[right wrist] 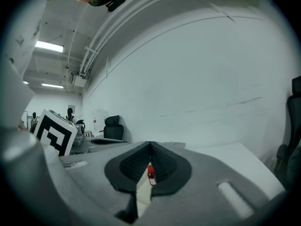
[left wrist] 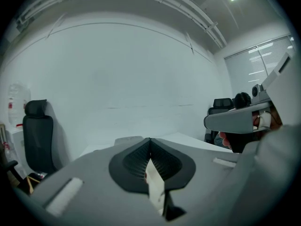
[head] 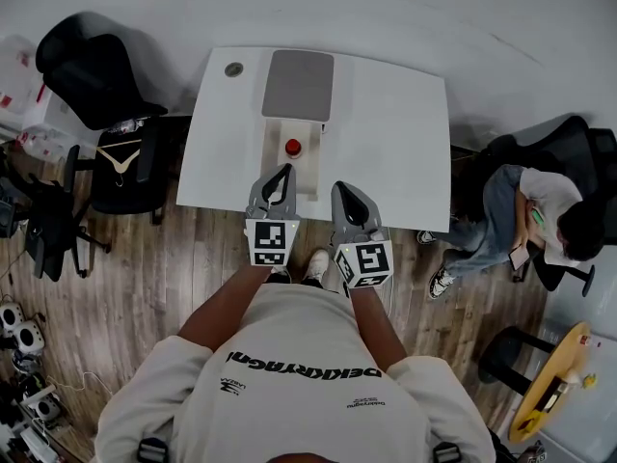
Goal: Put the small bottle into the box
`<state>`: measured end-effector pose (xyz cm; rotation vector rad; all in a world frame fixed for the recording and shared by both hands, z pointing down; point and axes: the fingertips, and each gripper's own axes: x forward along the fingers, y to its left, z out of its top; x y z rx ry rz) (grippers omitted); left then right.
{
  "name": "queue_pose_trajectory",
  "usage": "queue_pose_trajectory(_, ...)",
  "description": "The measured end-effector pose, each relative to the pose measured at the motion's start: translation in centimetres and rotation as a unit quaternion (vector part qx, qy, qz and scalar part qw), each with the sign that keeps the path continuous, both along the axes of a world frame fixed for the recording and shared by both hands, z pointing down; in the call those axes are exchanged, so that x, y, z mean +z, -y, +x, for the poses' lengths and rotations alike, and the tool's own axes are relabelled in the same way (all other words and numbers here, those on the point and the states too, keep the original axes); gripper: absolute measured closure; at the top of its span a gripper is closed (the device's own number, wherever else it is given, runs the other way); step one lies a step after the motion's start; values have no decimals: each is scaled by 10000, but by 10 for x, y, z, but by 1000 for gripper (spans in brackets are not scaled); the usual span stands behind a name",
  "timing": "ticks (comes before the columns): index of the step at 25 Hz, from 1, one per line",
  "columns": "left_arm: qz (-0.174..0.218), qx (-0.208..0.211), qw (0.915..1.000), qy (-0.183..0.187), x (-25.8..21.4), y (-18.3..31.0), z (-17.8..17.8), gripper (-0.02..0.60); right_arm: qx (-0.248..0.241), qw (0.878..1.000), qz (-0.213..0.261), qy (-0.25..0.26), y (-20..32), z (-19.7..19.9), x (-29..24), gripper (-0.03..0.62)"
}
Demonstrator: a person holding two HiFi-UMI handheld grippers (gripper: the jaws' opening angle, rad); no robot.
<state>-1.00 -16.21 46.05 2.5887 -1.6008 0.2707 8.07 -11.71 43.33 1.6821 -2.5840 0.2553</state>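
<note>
Small bottle (head: 293,148), red cap, upright inside box (head: 308,170), mid-table (head: 405,143) toward near edge. Grey lid (head: 299,85) beyond, by far edge. Left gripper (head: 286,169) and right gripper (head: 339,187) at near edge, jaws closed together, nothing held.

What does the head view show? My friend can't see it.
A person looking down holds grey left tongs and right tongs, both shut, over the near edge of a white table. A small red-capped bottle stands just beyond, before a grey rectangular box.
</note>
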Motion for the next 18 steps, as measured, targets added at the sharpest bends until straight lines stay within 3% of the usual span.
queue_pose_trajectory(18, 119, 286, 9994, -159, -22, -18, 12, 575, 26, 10000, -11, -4, 1, 6, -2, 594)
